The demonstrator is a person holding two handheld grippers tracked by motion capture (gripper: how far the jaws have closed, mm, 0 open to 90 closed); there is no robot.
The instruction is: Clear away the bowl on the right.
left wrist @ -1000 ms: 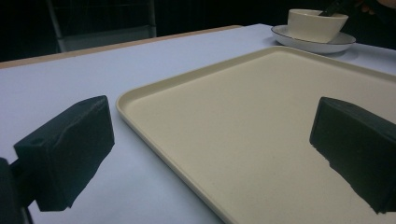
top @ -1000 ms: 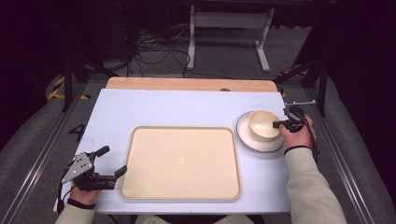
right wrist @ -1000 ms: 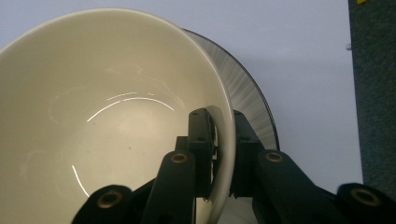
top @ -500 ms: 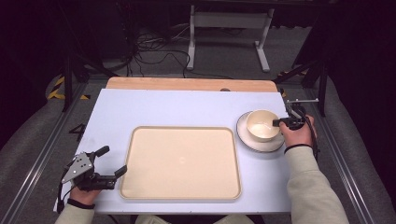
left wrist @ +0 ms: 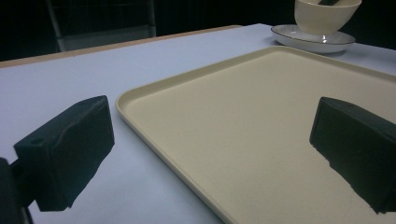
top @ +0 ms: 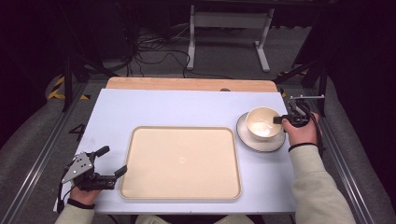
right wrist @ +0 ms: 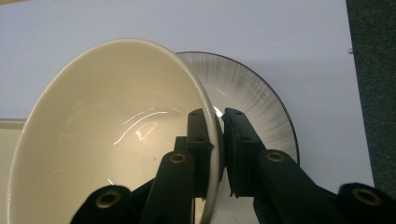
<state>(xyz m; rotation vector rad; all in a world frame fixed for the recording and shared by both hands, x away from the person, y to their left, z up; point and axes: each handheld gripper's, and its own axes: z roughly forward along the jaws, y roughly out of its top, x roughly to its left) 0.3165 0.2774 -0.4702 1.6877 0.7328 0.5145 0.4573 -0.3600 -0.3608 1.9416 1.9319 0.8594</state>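
- Bowl, cream, sitting on grey-rimmed saucer at about 3 o'clock on the desk, just right of the tray.
- Right tongs clamped on bowl rim at its 3 o'clock side: one jaw inside the wall, one outside, seen close in the right gripper view.
- Bowl tilted in that view, saucer showing behind and beside it.
- Left tongs apart, gripping nothing, low over the desk at about 8 o'clock, just beside the tray's near-left corner.
- Left gripper view: both jaws wide, one over bare desk, one over tray; bowl and saucer far off at 1 o'clock.
- Tray bare, centred on the desk, well apart from right tongs.
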